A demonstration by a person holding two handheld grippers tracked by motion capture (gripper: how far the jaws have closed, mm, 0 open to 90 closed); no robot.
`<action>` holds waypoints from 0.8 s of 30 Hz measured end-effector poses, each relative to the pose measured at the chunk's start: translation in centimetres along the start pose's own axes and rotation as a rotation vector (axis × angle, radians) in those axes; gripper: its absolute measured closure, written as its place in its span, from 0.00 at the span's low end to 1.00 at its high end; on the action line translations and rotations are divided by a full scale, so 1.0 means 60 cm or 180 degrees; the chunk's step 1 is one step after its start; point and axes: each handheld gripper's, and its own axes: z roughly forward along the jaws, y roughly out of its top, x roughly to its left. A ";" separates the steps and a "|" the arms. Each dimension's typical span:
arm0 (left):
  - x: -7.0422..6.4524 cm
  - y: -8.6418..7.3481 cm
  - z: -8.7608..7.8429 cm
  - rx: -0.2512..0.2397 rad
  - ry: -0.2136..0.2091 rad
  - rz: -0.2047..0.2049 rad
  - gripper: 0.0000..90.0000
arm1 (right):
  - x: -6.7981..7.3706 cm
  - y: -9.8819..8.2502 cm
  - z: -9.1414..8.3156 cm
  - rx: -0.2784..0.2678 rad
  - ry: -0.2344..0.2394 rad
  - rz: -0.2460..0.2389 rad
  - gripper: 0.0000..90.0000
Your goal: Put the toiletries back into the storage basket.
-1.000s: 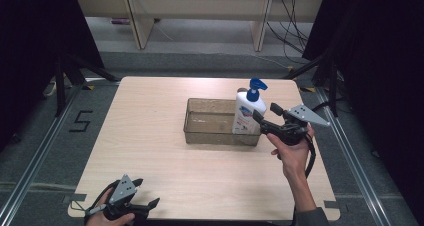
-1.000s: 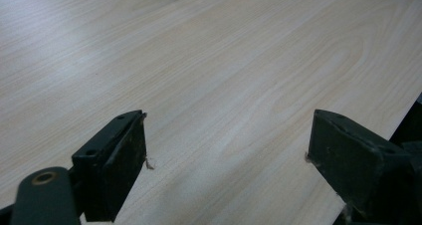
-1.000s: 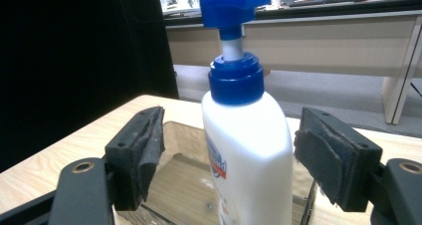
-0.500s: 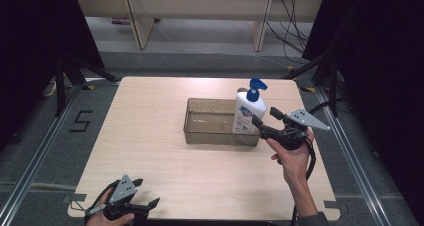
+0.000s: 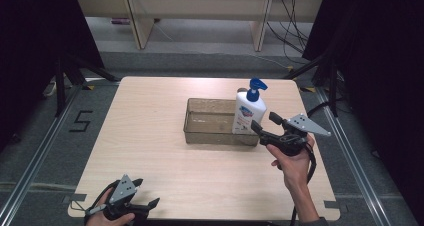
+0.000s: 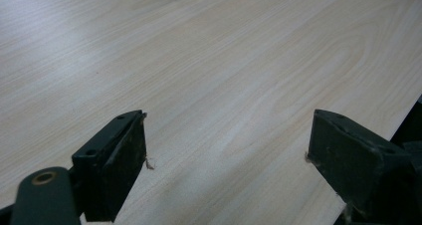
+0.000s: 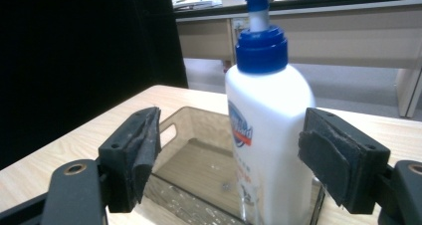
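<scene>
L gripper [image 5: 150, 204] sits at near-left corner of light wood-grain table [image 5: 150, 131], jaws spread wide, nothing betw. them. Centre-right: clear smoky rectangular plastic bin [image 5: 207, 122]. White plastic pump bottle w/ blue cap [image 5: 248, 111] stands upright in bin's right end. R gripper [image 5: 263, 124] is level, just right of bin; jaws have just been opening, now apart, bottle betw. them, pads off its sides.

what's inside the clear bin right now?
The clear bin holds the pump bottle, standing upright at its right end. The remaining floor looks bare apart from specks or droplets. The floor beneath the bottle is covered.
</scene>
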 end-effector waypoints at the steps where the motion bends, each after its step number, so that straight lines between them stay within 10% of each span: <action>1: 0.000 0.000 0.000 -0.0001 0.0004 -0.0006 0.16 | 0.001 -0.002 0.001 -0.0015 0.0002 -0.0008 0.27; 24: 0.001 0.000 0.000 0.0000 0.0013 -0.0004 0.16 | 0.024 -0.024 -0.007 0.0065 0.0164 -0.0022 0.26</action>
